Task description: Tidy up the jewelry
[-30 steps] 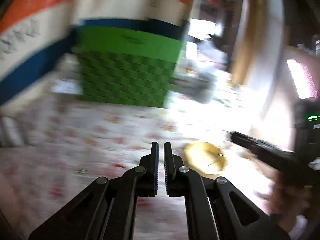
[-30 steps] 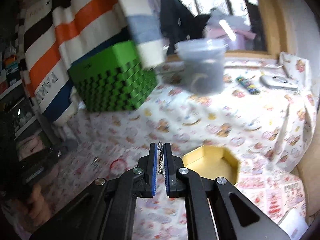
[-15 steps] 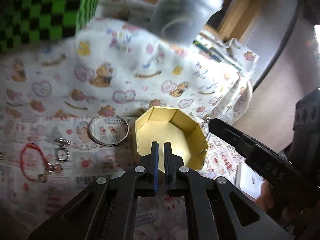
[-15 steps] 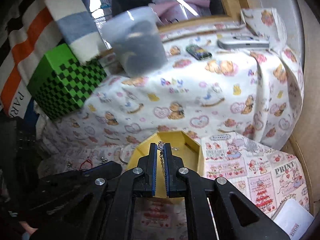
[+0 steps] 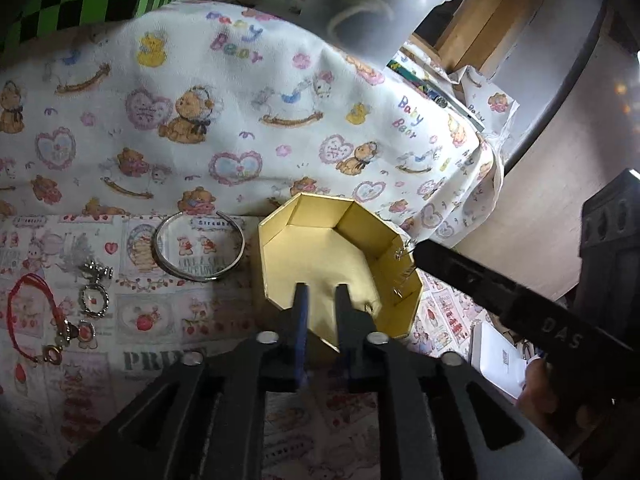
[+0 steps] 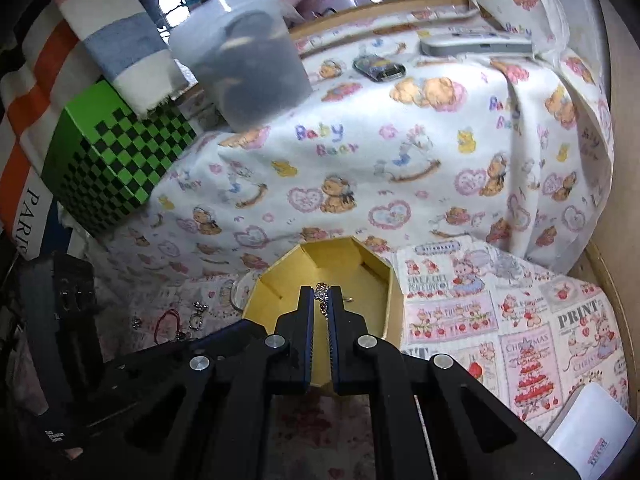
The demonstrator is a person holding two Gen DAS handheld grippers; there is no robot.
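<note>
A yellow octagonal box stands open on the patterned cloth; it also shows in the right wrist view. My right gripper is shut on a thin silver chain and holds it over the box; in the left wrist view the chain dangles at the box's right wall from the right gripper. My left gripper hovers over the box's near edge, slightly open and empty. A silver bangle, a silver ring charm and a red cord bracelet lie left of the box.
A green checkered box stands at the back left, a frosted plastic tub behind the yellow box. A white card lies at the right. A phone-like device and small gadget lie far back.
Both grippers swung down over the yellow box. My right gripper carried the chain above the box interior. My left gripper's jaws parted slightly.
</note>
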